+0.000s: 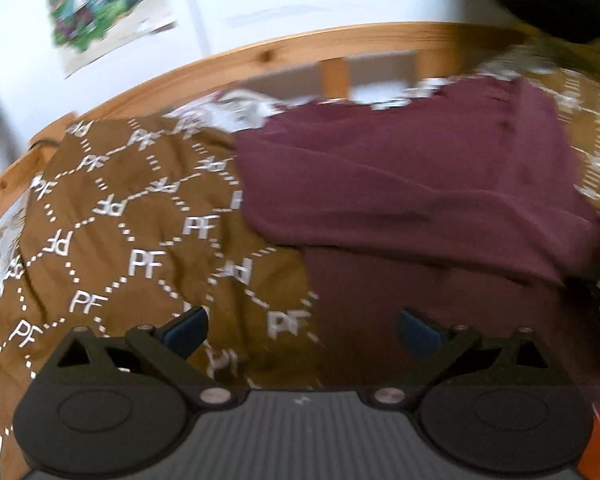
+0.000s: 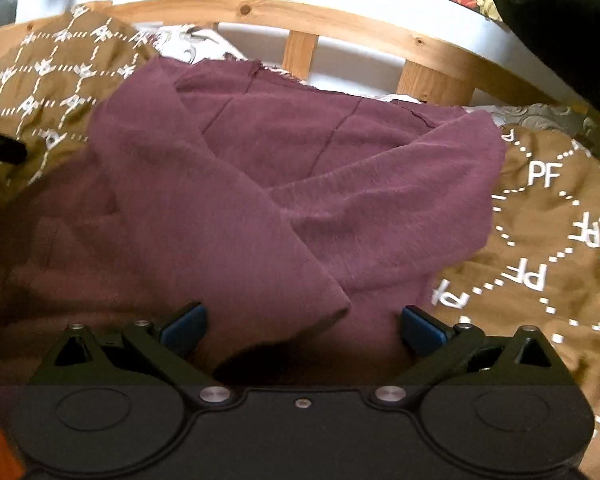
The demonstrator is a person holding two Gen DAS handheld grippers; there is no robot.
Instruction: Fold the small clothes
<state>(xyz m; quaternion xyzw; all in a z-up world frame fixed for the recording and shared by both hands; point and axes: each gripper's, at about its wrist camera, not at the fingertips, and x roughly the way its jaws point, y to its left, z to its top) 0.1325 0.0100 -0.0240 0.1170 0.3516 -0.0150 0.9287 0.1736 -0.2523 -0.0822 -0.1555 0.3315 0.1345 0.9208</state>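
Garment [image 2: 284, 184] handling at this stage concerns one maroon knit piece, which lies on a brown bedspread [image 1: 132, 232] printed with white letters, close to the wooden rail [image 2: 340, 20] at the far edge of the bed. Two sleeve-like panels are crossed over its middle, and the nearest panel ends in a blunt tip just ahead of the right gripper [image 2: 302, 326]. Fabric appears soft, light and limp, with a fine rib; it should drape and slide on the bedspread rather than hold any shape, and a single layer is likely to sag once lifted. Fingers of the right gripper stand wide apart above the near hem, with cloth below them and nothing clamped. Fingers of the left gripper [image 1: 302, 326] are likewise spread fully, empty, and sit over the boundary between bedspread and the garment's left side. No earlier state is assumed. Suitable holding points, by judgement, are the two corners of the near hem, one per gripper, pinched through all layers so that the folded sleeves travel with the body. Grasping only the top panel would probably undo the crossed arrangement. Frayed cut edge at the far side, near the rail, looks weak and is best left alone. Motion blur in the left view limits finer detail.
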